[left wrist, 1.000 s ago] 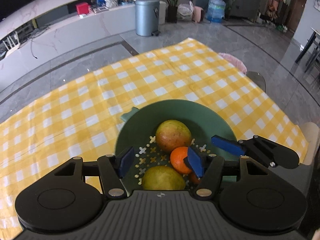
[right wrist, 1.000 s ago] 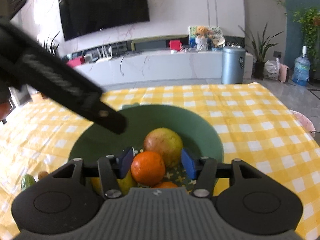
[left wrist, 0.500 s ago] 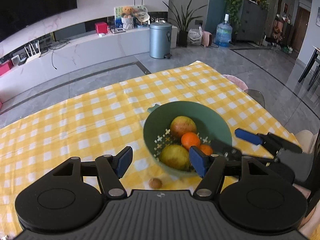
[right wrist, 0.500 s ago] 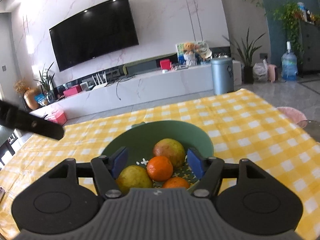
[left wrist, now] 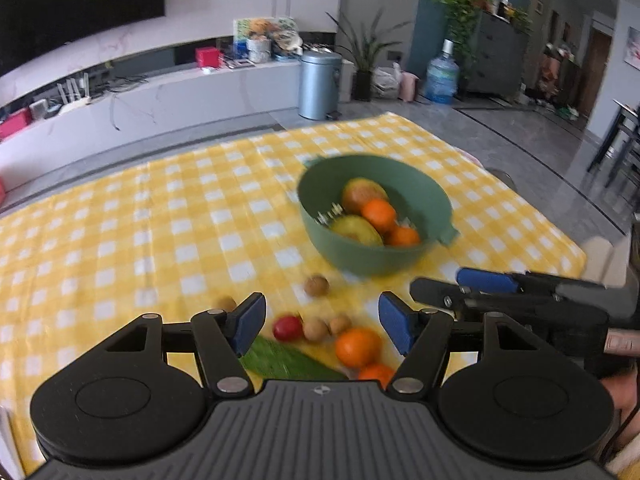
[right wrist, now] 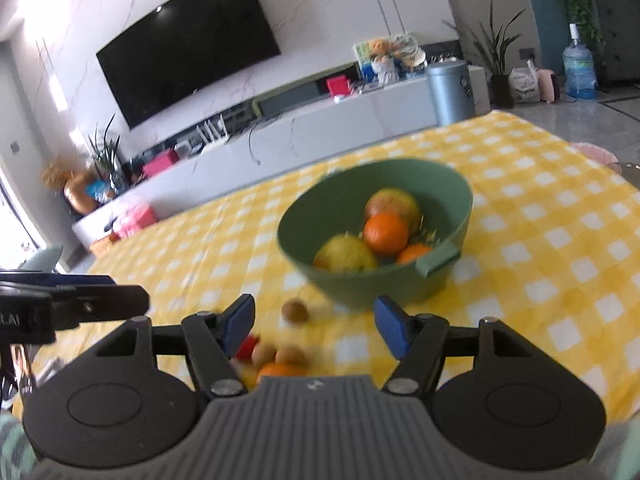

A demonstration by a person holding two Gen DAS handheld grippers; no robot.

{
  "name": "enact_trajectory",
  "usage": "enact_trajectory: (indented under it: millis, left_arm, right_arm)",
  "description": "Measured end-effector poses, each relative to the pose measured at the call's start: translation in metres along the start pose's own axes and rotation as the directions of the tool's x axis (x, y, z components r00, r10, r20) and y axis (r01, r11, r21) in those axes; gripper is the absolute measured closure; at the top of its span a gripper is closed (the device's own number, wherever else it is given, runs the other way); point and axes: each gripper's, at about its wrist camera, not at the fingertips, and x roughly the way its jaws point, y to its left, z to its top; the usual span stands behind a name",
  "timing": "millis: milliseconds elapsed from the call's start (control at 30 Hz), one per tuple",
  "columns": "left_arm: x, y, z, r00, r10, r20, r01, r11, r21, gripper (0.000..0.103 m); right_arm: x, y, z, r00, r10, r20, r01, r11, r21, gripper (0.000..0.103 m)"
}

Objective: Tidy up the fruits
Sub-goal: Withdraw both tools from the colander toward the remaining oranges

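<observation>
While the green bowl [left wrist: 376, 254] sits upright on the yellow checked cloth [left wrist: 120, 240] that covers the tabletop, it holds four fruits packed close together: a reddish-green round fruit [left wrist: 364, 194] at the back, a yellow-green one [left wrist: 356, 230] at the front, an orange [left wrist: 379, 215] between them and a second orange [left wrist: 404, 237] against the near wall. In the left wrist view the bowl's short handle tab [left wrist: 450, 235] points toward the right edge of the cloth, and a second tab shows at the far left of the rim, so the line through the handles runs slantwise across the picture. Loose fruit lies nearer the cameras, apart from the bowl: one small brown fruit [left wrist: 317, 286] just in front of the bowl, two more small brown ones [left wrist: 328, 326] beside a small red fruit [left wrist: 287, 328], another orange [left wrist: 357, 347] with a further orange half hidden below it, and a long green piece [left wrist: 288, 362] whose long axis slants from upper left to lower right; what it is the blur does not let me tell. The left gripper [left wrist: 322, 322] hangs above this loose group with its jaws spread wide and nothing between them. The right gripper [right wrist: 314, 326] has just been opening its jaws, which now stand apart and empty short of the bowl.
</observation>
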Motion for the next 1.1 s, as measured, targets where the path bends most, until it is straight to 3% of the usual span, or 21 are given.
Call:
enact_trajectory:
  millis: [167,400,600,833,1100]
  left_arm:
    - [0.008,-0.012,-0.032,0.999,-0.032,-0.037,0.034,0.998,0.052,0.03]
    - [0.034,-0.035,-0.064,0.994,-0.067,-0.084,0.073,0.994,0.078,0.035]
    - [0.051,-0.049,-0.079,0.996,-0.051,-0.075,0.058,0.993,0.105,0.035]
    - [0.061,-0.055,-0.084,0.997,-0.043,-0.069,0.051,0.992,0.118,0.036]
    - [0.07,-0.068,-0.086,0.997,0.023,-0.071,-0.01,0.986,0.167,0.04]
  right_arm:
    - [-0.014,-0.004,-0.019,0.999,-0.025,-0.045,0.028,0.998,0.049,0.049]
    - [-0.021,-0.005,-0.029,0.994,-0.056,-0.092,0.061,0.997,0.051,0.052]
    - [-0.016,-0.011,-0.025,0.996,-0.026,-0.085,0.034,0.995,0.089,0.051]
    - [-0.003,-0.012,-0.024,0.992,-0.048,-0.121,0.06,0.994,0.095,0.051]
    - [0.003,-0.015,-0.024,0.991,-0.031,-0.134,0.046,0.993,0.107,0.051]
